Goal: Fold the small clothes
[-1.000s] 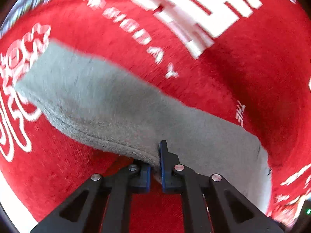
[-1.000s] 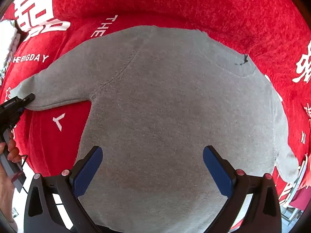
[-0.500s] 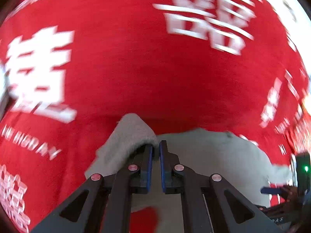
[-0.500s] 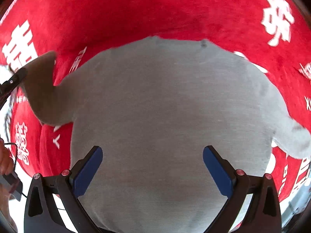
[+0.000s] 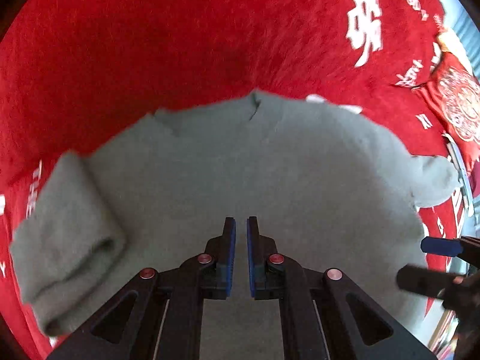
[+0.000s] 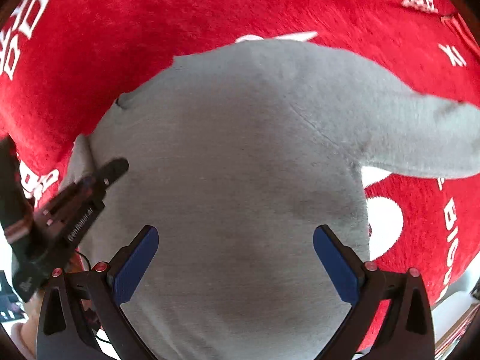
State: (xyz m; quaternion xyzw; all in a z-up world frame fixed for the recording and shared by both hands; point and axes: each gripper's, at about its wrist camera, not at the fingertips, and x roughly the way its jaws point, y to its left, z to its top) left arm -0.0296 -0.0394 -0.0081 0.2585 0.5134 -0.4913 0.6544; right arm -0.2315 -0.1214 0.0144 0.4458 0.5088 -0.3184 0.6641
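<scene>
A small grey sweater is seen spread flat on a red plush blanket printed with white characters and letters. The garment fills most of both wrist views.

In the left wrist view, the left gripper is pointed steeply down over the middle of the sweater's body. Its two blue-padded jaws are drawn almost together, with only a thin slit between them, and nothing is seen pinched there. To the left of it, the left sleeve is seen doubled over into a thick roll along the left edge of the garment, partly on the body and partly over the blanket. The picture is blurred there, so the exact fold cannot be made out. The neckline is seen at the far edge of the sweater. At the right edge of this view, one blue pad of the other tool is visible, just off the garment's right side.

In the right wrist view, the right gripper is held over the near part of the sweater's body with its jaws spread wide. Grey fabric is seen between the pads, but the pads are not pressed on it. The right sleeve is seen stretched out flat to the right, across the blanket. At the left of this view, the black body of the left gripper is seen reaching in over the left edge of the sweater, beside the doubled-over sleeve.
</scene>
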